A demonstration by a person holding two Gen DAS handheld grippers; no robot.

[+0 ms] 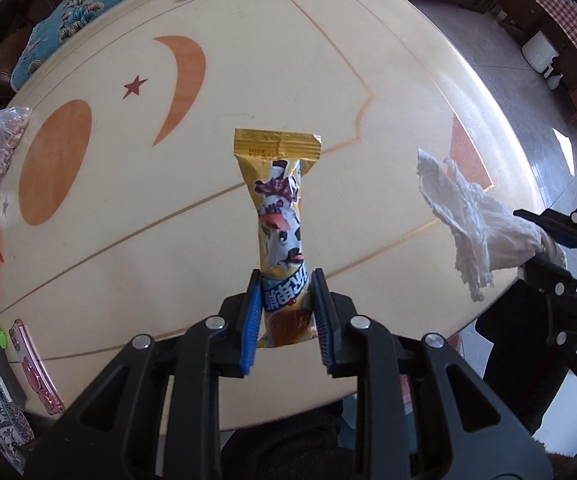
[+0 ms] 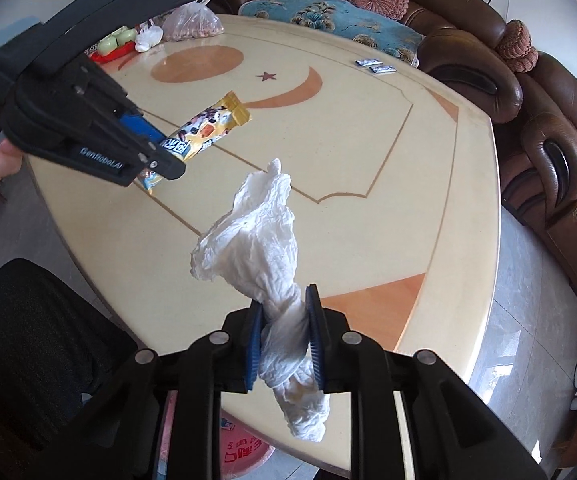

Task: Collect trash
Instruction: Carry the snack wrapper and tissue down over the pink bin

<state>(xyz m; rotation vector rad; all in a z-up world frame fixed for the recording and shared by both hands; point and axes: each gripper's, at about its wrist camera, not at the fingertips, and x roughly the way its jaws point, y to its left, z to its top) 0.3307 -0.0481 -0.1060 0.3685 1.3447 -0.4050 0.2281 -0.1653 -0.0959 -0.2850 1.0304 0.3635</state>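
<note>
- A yellow snack wrapper [image 1: 282, 236] with a cow picture is squeezed near its bottom end between the blue pads of the left hand-held gripper [image 1: 284, 316]. It is held up in the air above the worktop [image 1: 128, 264], and its gold sealed end points away from the camera.
- A crumpled white tissue [image 2: 262, 240] is pinched at its twisted middle by the right hand-held gripper [image 2: 284, 336]. A loose bunch sticks out past the pads, and a short tail hangs on the near side.
- In the right wrist view, the left hand-held gripper [image 2: 156, 160] is seen up on the left with the wrapper [image 2: 208, 126] in it, near the tissue but not touching it.
- In the left wrist view, the tissue [image 1: 472, 224] is seen on the right, held by the right hand-held gripper [image 1: 544, 248].
- The worktop is cream, with an orange circle, a moon and a small star painted on it.
- Two small blue packets [image 2: 374, 65] are seen lying flat near the far edge.
- A clear plastic bag [image 2: 192, 20] is seen at another edge.
- A brown sofa [image 2: 548, 128] is seen beyond the worktop.
</note>
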